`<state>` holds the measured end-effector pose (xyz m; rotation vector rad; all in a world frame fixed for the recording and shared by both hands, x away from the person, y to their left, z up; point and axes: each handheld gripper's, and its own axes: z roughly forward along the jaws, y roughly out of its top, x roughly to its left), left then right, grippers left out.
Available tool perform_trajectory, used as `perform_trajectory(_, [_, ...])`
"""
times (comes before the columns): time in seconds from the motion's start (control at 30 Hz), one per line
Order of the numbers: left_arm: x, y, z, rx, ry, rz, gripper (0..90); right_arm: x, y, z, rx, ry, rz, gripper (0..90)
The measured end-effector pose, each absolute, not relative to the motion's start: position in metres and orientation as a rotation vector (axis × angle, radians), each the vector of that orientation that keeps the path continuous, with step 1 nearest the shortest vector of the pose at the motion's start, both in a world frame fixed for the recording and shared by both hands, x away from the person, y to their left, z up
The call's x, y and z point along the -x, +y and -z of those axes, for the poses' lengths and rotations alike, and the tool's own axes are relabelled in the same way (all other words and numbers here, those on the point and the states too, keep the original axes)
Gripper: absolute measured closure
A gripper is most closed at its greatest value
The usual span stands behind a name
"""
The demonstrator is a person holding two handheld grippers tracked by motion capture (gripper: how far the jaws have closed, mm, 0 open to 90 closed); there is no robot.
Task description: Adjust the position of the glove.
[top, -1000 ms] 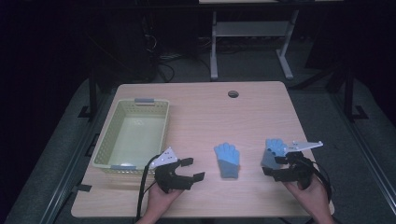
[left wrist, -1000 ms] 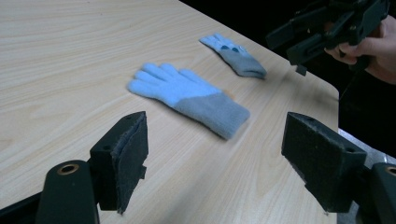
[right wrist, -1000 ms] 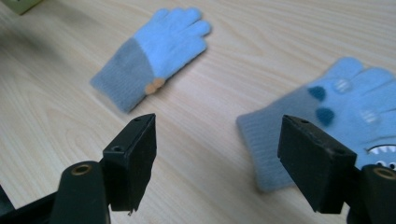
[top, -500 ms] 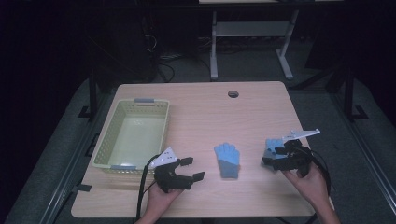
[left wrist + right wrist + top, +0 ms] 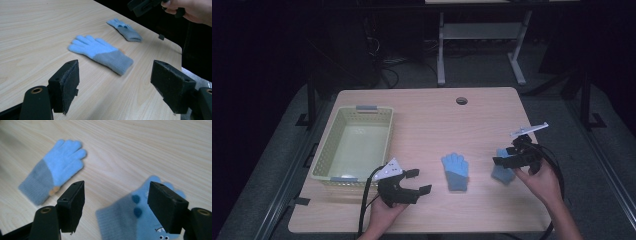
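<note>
The right tool (image 5: pixel 116 206), jaws wide and empty, hovers over the near glove (image 5: pixel 140 220), cuff pointing toward it; the left tool (image 5: pixel 412 182), also wide open, is farther.

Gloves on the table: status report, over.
Left gripper open, resting near the table edge. Right gripper open, above the dotted glove. Plain glove flat mid-table, untouched. Basket off left; nothing in the way.
</note>
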<state>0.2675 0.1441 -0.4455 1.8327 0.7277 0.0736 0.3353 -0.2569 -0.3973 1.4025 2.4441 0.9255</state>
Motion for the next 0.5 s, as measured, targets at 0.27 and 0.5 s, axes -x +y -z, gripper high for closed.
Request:
perform_trajectory(0.27, [-0.268,0.144,0.446,-1.834,0.727,-0.072,22.7,-0.344,-0.263,0.405,-1.456,2.446,-0.880,30.7])
perform_trajectory(0.5, [-0.267,0.143,0.446,-1.832,0.728,-0.068,22.7,-0.348,-0.271,0.417,-1.522,2.448,-0.814,35.2])
